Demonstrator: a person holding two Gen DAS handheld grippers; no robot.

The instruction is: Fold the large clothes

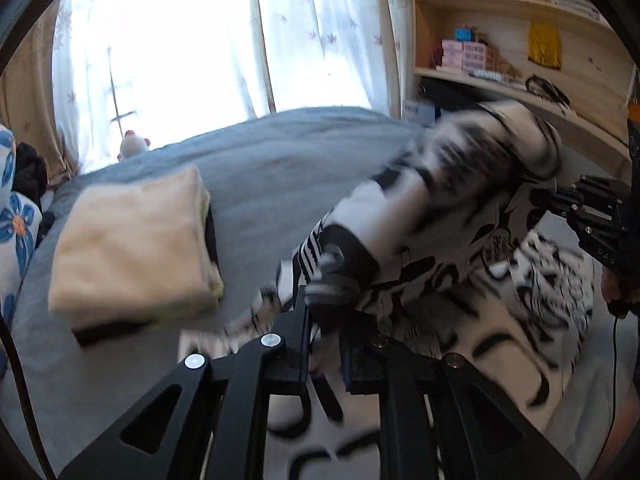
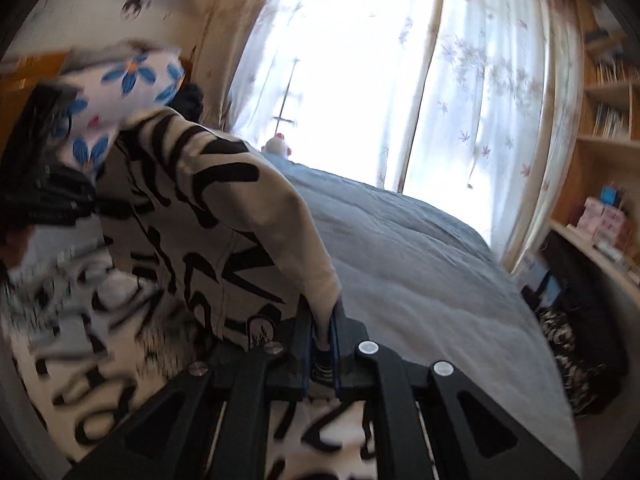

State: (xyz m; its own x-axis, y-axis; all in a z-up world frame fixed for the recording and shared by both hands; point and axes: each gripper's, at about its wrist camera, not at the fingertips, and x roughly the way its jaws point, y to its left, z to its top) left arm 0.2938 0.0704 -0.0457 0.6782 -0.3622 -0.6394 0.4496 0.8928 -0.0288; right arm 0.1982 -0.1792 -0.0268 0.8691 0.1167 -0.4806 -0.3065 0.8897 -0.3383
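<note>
A large white garment with black lettering (image 1: 440, 248) hangs lifted over the grey bed (image 1: 260, 168), stretched between both grippers and blurred. My left gripper (image 1: 326, 320) is shut on a striped cuff end of it. My right gripper (image 2: 322, 332) is shut on a cream edge of the same garment (image 2: 208, 216), which rises to the left. The right gripper also shows at the right edge of the left wrist view (image 1: 560, 200), and the left gripper at the left edge of the right wrist view (image 2: 52, 200).
A folded cream pile (image 1: 132, 244) lies on the bed at left. A blue-flowered pillow (image 1: 16, 232) sits at the bed's left edge. Wooden shelves (image 1: 520, 40) stand at right. White curtains (image 1: 200, 40) cover the window beyond the bed.
</note>
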